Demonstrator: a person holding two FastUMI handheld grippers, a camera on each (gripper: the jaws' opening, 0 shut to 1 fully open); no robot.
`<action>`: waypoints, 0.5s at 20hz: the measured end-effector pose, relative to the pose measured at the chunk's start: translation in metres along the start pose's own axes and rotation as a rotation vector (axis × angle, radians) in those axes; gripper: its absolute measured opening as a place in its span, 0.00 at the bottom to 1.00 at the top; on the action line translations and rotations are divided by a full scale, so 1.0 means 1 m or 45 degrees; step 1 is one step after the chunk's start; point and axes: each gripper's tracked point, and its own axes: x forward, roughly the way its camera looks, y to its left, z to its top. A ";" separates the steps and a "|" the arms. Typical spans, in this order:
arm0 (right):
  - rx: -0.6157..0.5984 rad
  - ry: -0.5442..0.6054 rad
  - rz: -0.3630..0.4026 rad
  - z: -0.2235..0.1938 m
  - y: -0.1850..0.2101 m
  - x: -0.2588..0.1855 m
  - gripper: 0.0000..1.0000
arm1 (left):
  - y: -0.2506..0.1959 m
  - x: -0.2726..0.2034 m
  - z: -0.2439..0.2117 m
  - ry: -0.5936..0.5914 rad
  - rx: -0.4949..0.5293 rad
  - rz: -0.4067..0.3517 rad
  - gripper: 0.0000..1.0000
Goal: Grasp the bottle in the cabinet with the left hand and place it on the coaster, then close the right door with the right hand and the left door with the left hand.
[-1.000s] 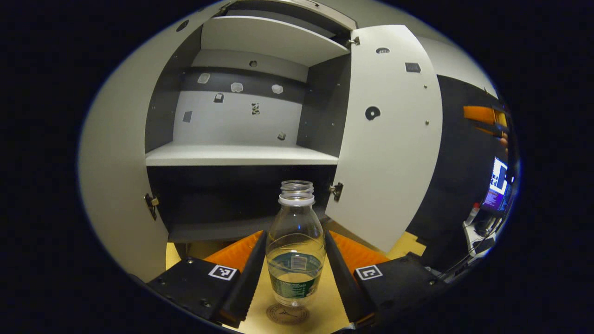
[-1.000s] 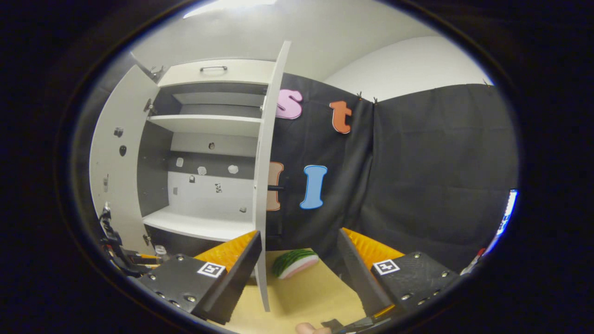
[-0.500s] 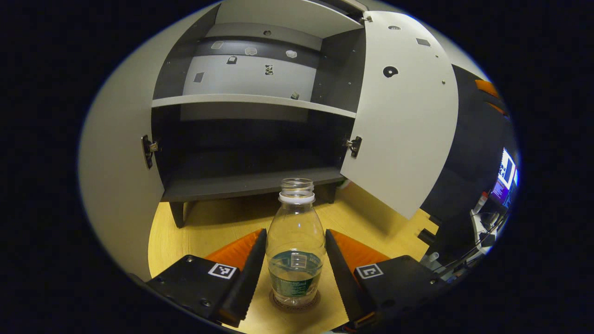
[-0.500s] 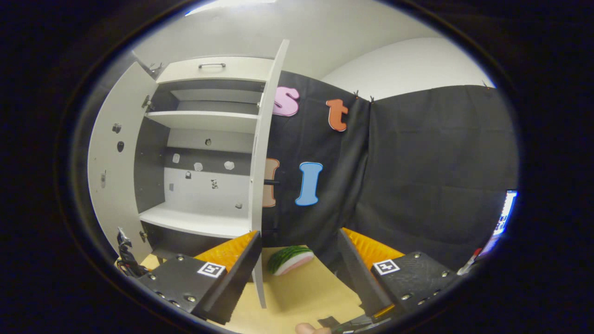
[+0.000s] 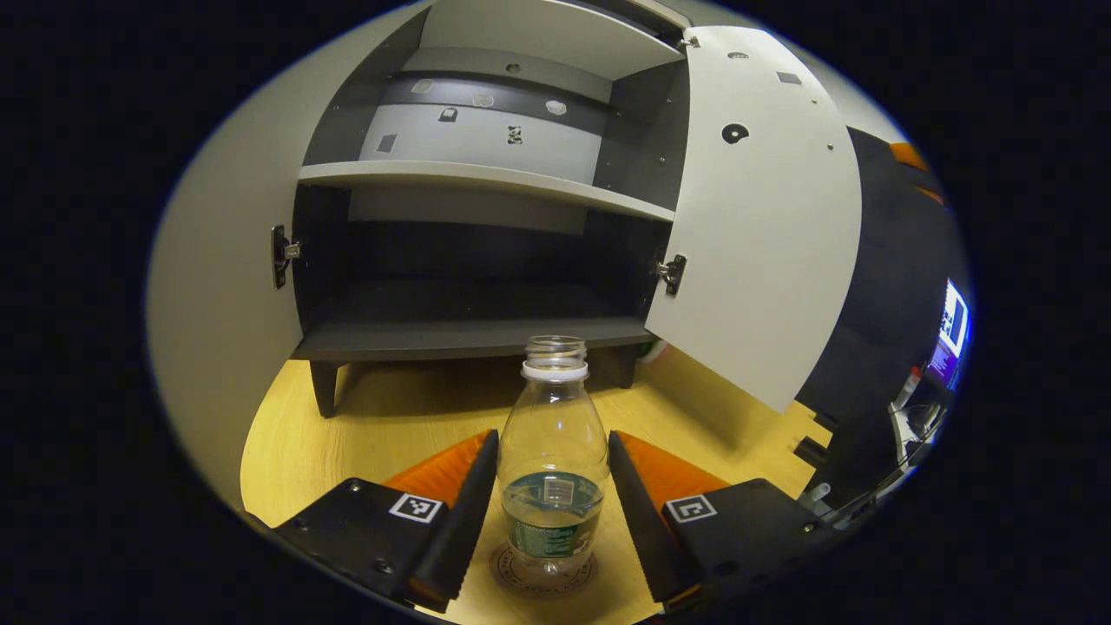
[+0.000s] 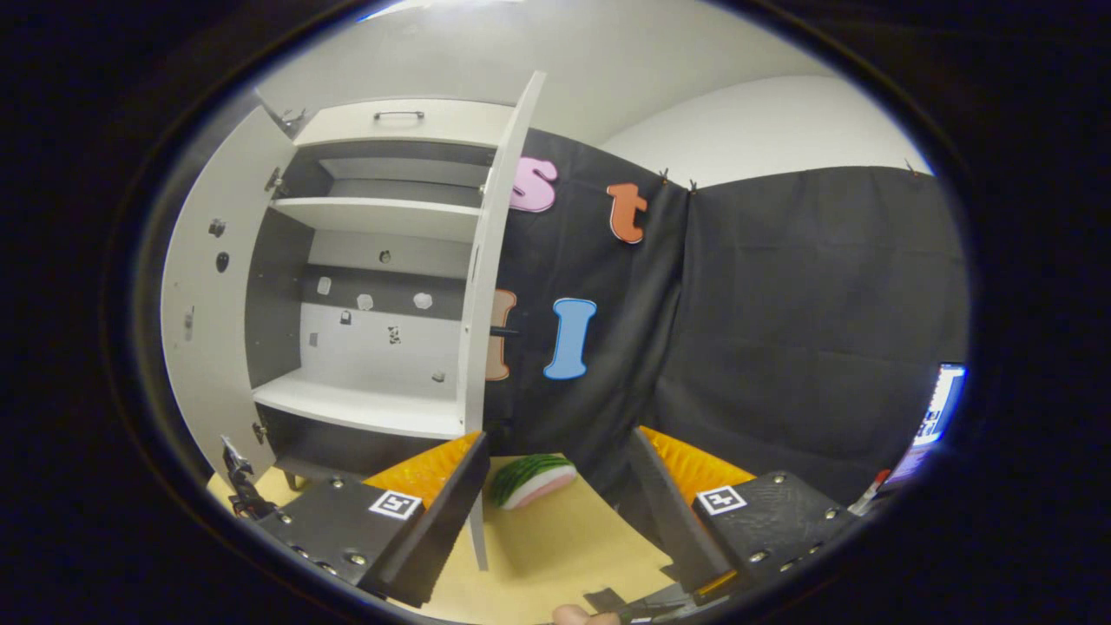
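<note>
Black fingers (image 5: 473, 503) of the left gripper (image 5: 551, 508) are sitting on both sides of a clear plastic bottle with a green label and no cap (image 5: 553, 460). They are very close to the bottle's sides, but I cannot tell if they are pressing on it. The bottle is standing upright on a round brown coaster (image 5: 542, 573), which is lying on the light wooden worktop (image 5: 391, 425). A little water is sitting in the bottom of the bottle.

Behind the bottle, a white and dark grey cabinet (image 5: 469, 260) is standing with both doors open. The white left door (image 5: 217, 286) is swinging out wide on one side, and the white right door (image 5: 764, 234) is hanging open on the other side. The dark bottom shelf is showing nothing on it.

In the right gripper view, the right gripper (image 6: 555, 512) is hovering over the worktop with its black fingers (image 6: 443, 512) spread wide apart and holding nothing. The thin edge of the right door (image 6: 486, 304) is standing just past its fingers. A toy watermelon slice, green and pink (image 6: 531, 479), is lying on the worktop between the fingers, farther off.
</note>
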 end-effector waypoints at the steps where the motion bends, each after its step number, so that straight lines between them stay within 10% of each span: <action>1: 0.004 0.001 0.001 -0.001 0.000 -0.001 0.99 | -0.001 -0.001 0.000 -0.004 0.003 -0.002 0.79; 10: 0.048 0.008 0.036 -0.007 0.005 -0.004 0.99 | -0.005 -0.030 -0.009 0.039 0.049 -0.011 0.79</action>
